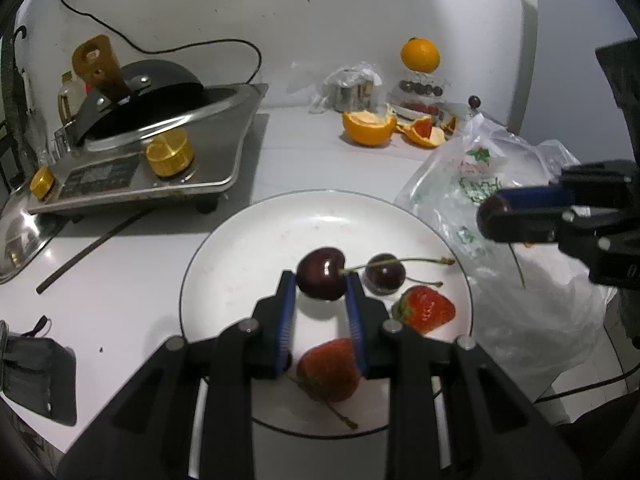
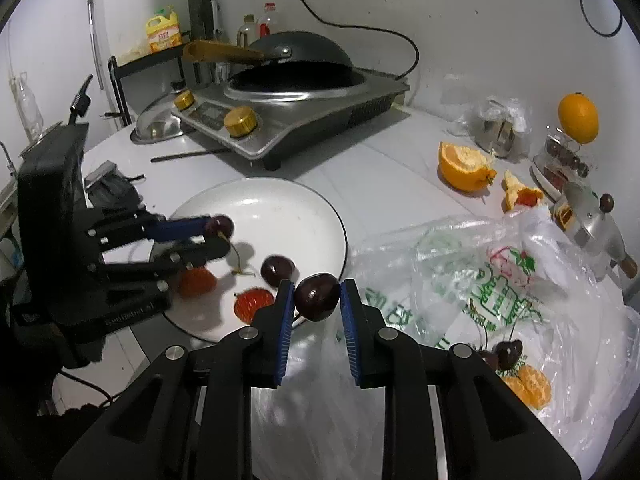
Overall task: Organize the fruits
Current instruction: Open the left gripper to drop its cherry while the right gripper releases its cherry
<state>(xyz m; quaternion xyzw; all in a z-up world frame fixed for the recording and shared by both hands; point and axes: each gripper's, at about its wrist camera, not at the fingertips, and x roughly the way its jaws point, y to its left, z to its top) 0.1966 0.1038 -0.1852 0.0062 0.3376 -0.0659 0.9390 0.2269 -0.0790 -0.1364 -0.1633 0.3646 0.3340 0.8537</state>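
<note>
Left gripper (image 1: 321, 280) angled down over white plate (image 1: 248, 240), pinching dark cherry (image 1: 322, 273), stem sticking right. Right gripper (image 2: 317, 292) tilted down at plate edge above plastic bag (image 2: 460, 280), clamping second cherry (image 2: 316, 296). Plate holds two strawberries (image 1: 426, 308), loose cherry (image 1: 385, 274). Bag holds cherries (image 2: 508, 354), peeled orange segments (image 2: 528, 390).

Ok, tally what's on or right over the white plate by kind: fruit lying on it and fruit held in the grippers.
Cherries lying on the plate: 1
Strawberries on the plate: 2
Cherries held: 2, left gripper holds one, right gripper one
Total: 5
</note>
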